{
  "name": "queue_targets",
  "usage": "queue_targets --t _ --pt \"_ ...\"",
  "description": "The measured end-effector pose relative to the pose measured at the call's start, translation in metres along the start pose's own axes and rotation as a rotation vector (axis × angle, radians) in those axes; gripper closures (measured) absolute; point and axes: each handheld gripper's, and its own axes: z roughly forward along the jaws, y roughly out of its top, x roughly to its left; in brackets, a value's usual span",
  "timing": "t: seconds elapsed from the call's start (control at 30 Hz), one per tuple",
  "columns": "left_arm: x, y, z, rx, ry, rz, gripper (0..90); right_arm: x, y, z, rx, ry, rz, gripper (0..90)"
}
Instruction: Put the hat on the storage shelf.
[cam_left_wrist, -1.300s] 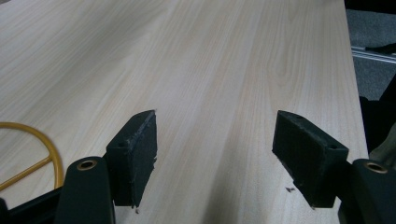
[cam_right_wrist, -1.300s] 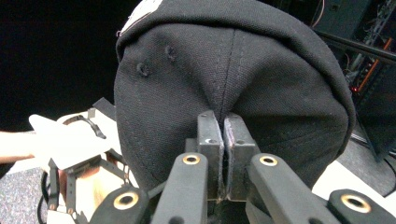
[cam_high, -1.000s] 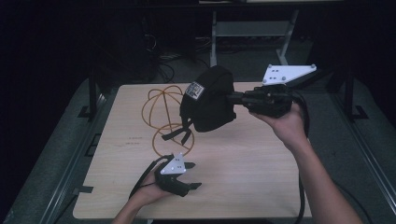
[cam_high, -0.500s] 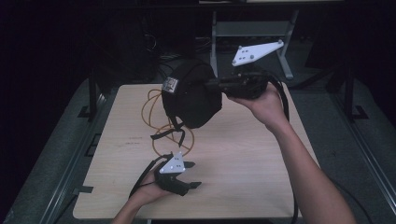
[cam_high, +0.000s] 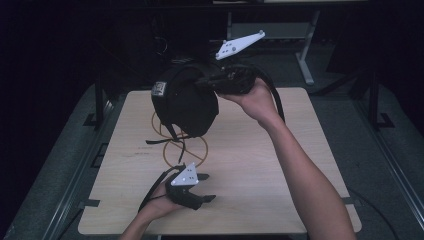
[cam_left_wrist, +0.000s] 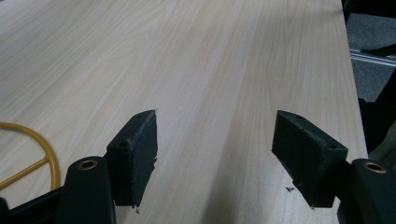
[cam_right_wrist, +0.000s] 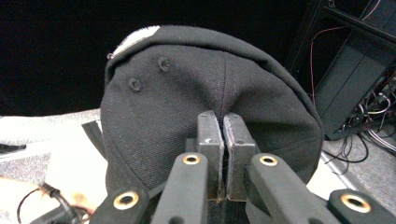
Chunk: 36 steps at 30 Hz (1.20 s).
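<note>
— Dark room, cables at the back, and a pale wooden table (cam_high: 280, 165) in the middle. What sits on it?

— An orange wire stand (cam_high: 172, 145), with the black cap (cam_high: 185, 102) held in the air above it, straps dangling toward the wire.

— How does the cap handle?

— Light and soft, I judge; the fabric folds, so a pinch on a seam or the stiffer rim should hold best.

— The tools?

— The right gripper (cam_right_wrist: 223, 156) is pinched tight on the cap's cloth. The left gripper (cam_left_wrist: 215, 154) rests near the stand, jaws wide apart, holding nothing.
</note>
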Motion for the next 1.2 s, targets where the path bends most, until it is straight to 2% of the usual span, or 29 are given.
queue_targets --t 0.17,0.43,0.73,0.8,0.97,1.1,1.17,1.2 --pt "0.0 0.0 0.002 0.006 -0.004 0.001 30.7 -0.004 0.001 0.011 -0.018 0.012 0.03 87.5" --pt "0.0 0.0 0.003 0.009 -0.006 0.004 30.7 -0.007 0.001 0.026 -0.019 0.013 0.031 87.5" --pt "0.001 0.001 0.002 0.004 -0.01 -0.002 30.8 -0.014 0.003 0.038 -0.027 0.017 0.063 87.5" --pt "0.002 0.001 0.002 0.004 -0.013 0.007 30.7 -0.015 0.003 0.041 -0.022 0.03 0.078 87.4" --pt "0.001 0.002 0.003 0.004 -0.021 0.009 30.7 -0.018 0.004 0.057 -0.008 0.016 0.103 87.4" --pt "0.0 0.002 0.005 0.003 -0.027 0.003 30.7 -0.02 0.005 0.074 0.002 0.026 0.149 87.0" --pt "0.0 0.002 0.005 0.006 -0.03 0.004 30.7 -0.019 0.005 0.083 0.006 0.029 0.164 84.4" --pt "0.0 0.002 0.006 0.005 -0.031 0.002 30.7 -0.018 0.005 0.087 0.001 0.033 0.184 78.6"
